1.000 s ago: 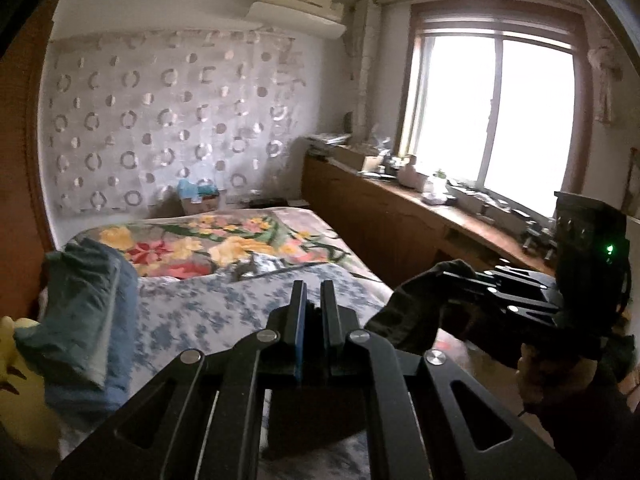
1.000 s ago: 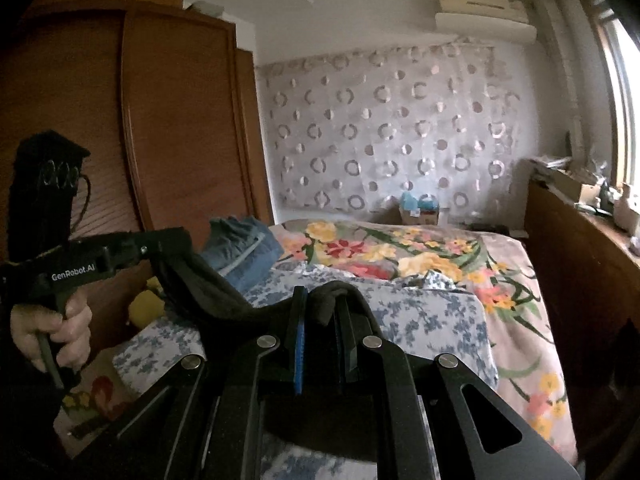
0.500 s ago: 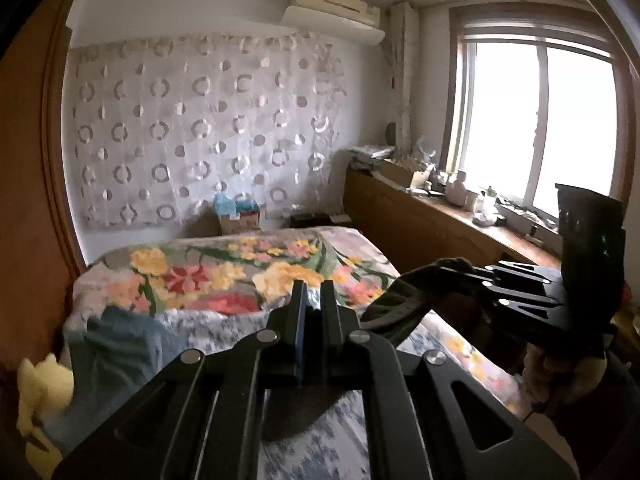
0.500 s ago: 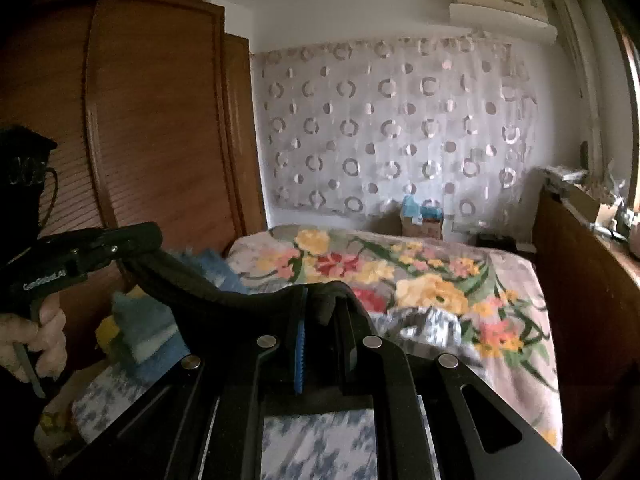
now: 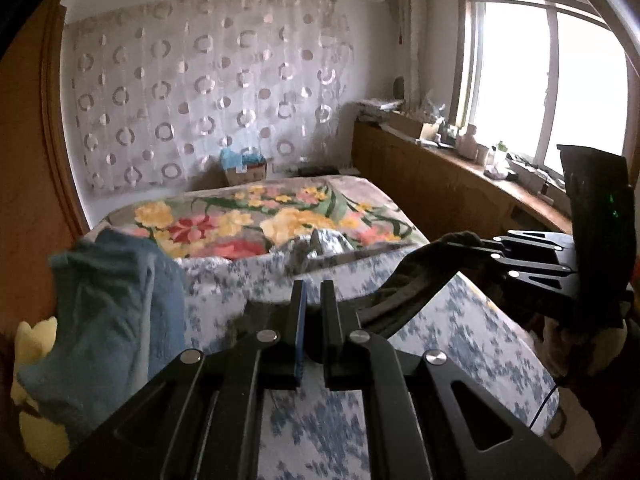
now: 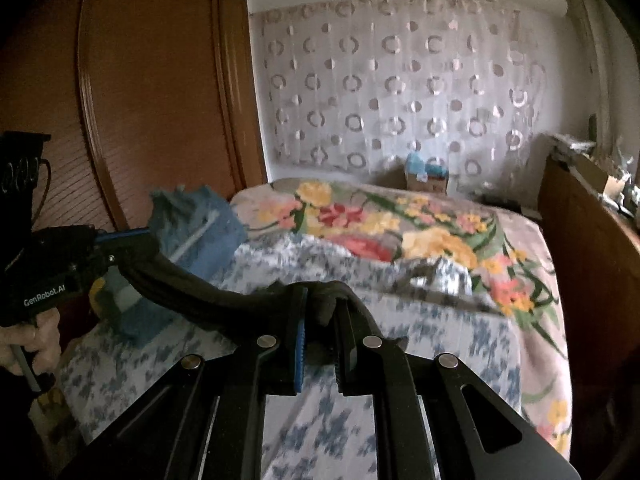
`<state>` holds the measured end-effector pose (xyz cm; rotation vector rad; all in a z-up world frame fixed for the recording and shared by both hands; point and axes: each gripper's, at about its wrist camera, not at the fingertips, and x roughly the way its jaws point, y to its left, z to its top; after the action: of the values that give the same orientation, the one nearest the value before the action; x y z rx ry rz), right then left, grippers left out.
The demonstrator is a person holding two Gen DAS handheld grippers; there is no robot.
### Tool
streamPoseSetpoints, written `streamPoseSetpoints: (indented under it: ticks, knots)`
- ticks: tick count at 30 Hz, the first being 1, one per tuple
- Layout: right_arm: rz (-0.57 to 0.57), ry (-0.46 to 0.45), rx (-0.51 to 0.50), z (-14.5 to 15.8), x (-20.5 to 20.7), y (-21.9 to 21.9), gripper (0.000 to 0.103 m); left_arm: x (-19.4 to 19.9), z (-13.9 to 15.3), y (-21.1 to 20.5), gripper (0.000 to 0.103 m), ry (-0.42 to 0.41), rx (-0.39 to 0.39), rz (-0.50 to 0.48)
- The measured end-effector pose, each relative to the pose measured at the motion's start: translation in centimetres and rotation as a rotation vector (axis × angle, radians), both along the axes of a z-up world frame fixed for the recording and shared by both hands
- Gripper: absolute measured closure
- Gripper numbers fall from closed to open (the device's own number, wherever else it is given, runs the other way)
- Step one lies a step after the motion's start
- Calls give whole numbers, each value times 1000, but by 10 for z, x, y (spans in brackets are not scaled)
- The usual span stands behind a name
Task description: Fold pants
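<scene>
A pair of dark pants [image 5: 408, 288] hangs as a stretched band between my two grippers, above the blue-flowered bed sheet [image 5: 472, 340]. My left gripper [image 5: 312, 292] is shut on one end, and the cloth bunches under its fingers. In the right wrist view the left gripper [image 6: 136, 240] comes in from the left, held by a hand, with the pants [image 6: 192, 288] running from its tip. My right gripper [image 6: 324, 300] is shut on the other end, with dark cloth wadded between its pads. In the left wrist view the right gripper [image 5: 472, 246] stands at the right.
A pile of folded blue clothes [image 5: 116, 312] lies at the bed's left side beside a yellow plush toy [image 5: 36, 340]. A floral blanket [image 5: 248, 220] covers the far half of the bed. A wooden wardrobe [image 6: 140, 100] stands left, and a cluttered wooden counter [image 5: 440, 184] runs under the window.
Both grippers have travelled over the bed and dipped lower, carrying the pants stretched between them. Both grips are unchanged.
</scene>
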<state>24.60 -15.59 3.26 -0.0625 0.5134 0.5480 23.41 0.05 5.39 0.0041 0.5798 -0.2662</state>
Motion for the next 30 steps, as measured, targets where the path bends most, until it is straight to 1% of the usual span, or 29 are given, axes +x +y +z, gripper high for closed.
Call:
streamPoseSetpoints:
  ticks: [4, 8, 17, 30]
  knots:
    - [-2, 16, 1, -3, -15, -1, 92, -20, -9, -5, 96, 9, 14, -8]
    - [-9, 38, 22, -6, -31, -11, 92, -36, -18, -9, 96, 21, 17, -15]
    - [-35, 73, 37, -19, -66, -22, 92, -61, -35, -15, 96, 39, 10, -25]
    - [-38, 130, 4, -39, -115, -19, 92, -110, -73, -20, 96, 76, -15, -13]
